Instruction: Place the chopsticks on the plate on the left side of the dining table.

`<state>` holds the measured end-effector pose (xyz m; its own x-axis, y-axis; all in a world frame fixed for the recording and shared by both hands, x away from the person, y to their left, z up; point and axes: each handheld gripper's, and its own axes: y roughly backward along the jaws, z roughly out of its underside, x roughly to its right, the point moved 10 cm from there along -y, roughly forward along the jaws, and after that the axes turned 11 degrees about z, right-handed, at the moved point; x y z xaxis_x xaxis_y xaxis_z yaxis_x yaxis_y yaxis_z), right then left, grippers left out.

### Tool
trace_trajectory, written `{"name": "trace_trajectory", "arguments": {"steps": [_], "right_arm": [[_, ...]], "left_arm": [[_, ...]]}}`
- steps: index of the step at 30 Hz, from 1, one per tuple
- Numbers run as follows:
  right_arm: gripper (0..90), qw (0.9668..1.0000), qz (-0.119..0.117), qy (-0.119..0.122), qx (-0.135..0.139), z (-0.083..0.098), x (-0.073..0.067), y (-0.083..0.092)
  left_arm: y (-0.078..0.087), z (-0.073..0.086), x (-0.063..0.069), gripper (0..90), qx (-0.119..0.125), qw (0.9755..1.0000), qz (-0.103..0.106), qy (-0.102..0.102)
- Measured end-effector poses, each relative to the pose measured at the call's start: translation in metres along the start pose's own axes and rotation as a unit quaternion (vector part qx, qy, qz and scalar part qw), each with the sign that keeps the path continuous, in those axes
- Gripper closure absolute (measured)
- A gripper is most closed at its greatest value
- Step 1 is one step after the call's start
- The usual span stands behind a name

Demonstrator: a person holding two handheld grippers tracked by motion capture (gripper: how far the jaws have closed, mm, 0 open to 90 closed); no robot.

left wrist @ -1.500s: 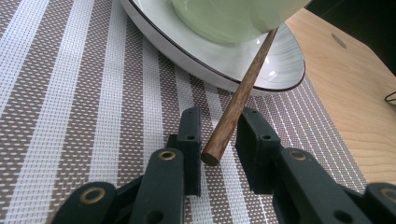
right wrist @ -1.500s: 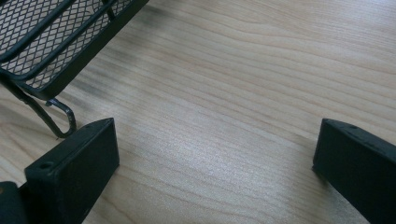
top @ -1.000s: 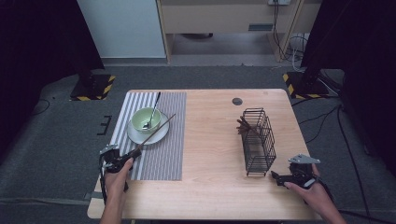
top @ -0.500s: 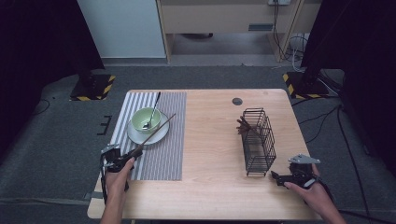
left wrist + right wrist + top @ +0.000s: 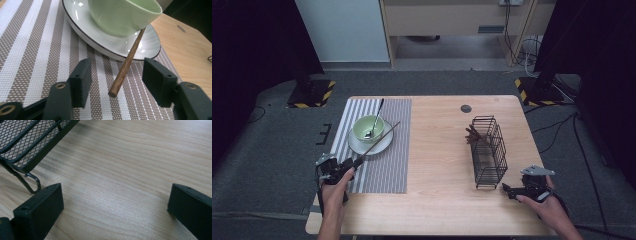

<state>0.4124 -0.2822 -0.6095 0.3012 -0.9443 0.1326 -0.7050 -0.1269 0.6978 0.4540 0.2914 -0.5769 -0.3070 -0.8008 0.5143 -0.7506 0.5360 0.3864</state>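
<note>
Spoon [image 5: 374, 121] in bowl [image 5: 368, 128]; prob. sticks [image 5: 472, 134] in rack [image 5: 488, 151]

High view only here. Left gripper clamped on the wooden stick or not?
Observer: Not clamped. The left gripper has just been opening its jaws. The wooden stick lies between them, pads clear of it.
Operator: Far end?
Observer: It crosses the rim of the plate and disappears behind the green bowl.
Operator: Right gripper?
Observer: The right gripper is open, with nothing between its jaws, over bare table beside the foot of the wire basket.
</note>
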Motion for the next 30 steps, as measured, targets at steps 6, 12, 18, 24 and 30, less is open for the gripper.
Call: {"name": "trace_trajectory", "arguments": {"steps": [6,12,18,24,30], "right_arm": [[0.4,1.0000,0.000,0.000,0.000,0.000,0.000,0.000],[0.4,1.0000,0.000,0.000,0.000,0.000,0.000,0.000],[0.4,1.0000,0.000,0.000,0.000,0.000,0.000,0.000],[0.3,1.0000,0.000,0.000,0.000,0.000,0.000,0.000],[0.4,1.0000,0.000,0.000,0.000,0.000,0.000,0.000]], "left_arm": [[0.004,-0.007,0.002,37.5,0.005,0.9997,-0.005,-0.022],[0.004,-0.010,0.009,34.2,0.006,0.9995,-0.005,-0.031],[0.003,-0.017,0.025,30.2,0.008,0.9986,0.003,-0.052],[-0.001,-0.021,0.052,29.9,0.000,0.9960,0.015,-0.088],[-0.013,-0.015,0.081,30.0,-0.019,0.9927,0.040,-0.112]]}}
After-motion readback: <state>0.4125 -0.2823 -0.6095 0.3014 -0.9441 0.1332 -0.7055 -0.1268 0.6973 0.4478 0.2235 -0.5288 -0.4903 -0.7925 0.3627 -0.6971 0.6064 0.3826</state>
